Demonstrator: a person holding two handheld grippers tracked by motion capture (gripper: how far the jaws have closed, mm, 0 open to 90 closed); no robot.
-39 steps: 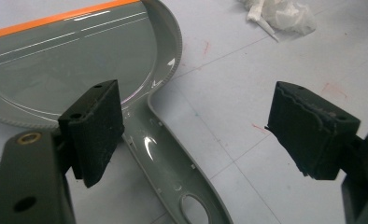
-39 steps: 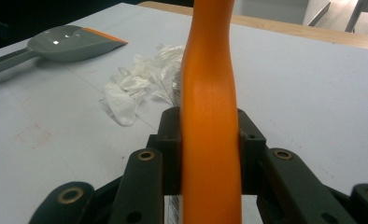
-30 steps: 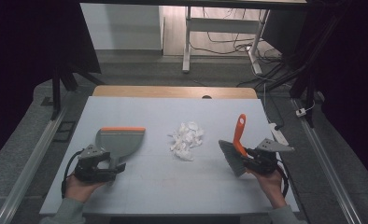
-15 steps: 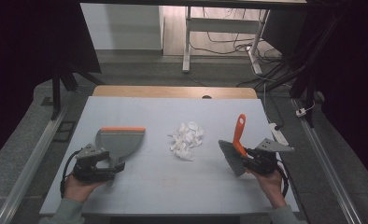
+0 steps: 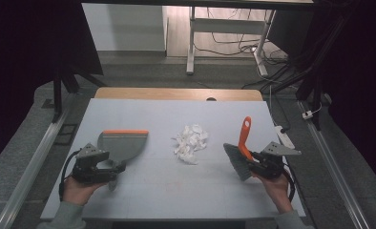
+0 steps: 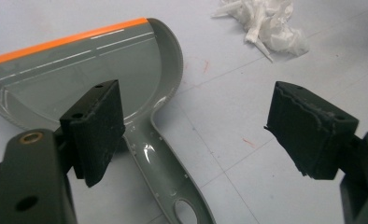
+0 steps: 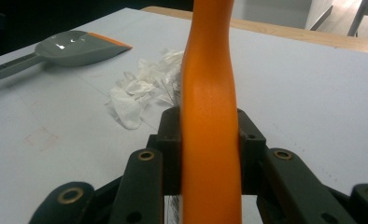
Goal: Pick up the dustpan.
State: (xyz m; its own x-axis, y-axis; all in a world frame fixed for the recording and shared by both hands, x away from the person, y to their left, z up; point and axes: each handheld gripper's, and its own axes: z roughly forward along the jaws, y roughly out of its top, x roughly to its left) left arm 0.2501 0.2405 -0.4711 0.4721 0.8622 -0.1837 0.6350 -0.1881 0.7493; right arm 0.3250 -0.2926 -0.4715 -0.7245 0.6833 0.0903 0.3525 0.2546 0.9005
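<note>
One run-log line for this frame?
left hand-held gripper: open over dustpan handle | right hand-held gripper: shut on brush | paper scraps: unswept

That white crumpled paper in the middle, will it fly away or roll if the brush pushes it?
The crumpled paper looks thin and loosely scrunched, so it is probably very light and would likely skid ahead of the brush. It seems to be several loose bits, so it may scatter. Its ragged shape makes rolling unlikely.

I count one grey dustpan (image 5: 121, 143), one orange-handled brush (image 5: 242, 146), one heap of crumpled white paper (image 5: 191, 141), and my two grippers.
</note>
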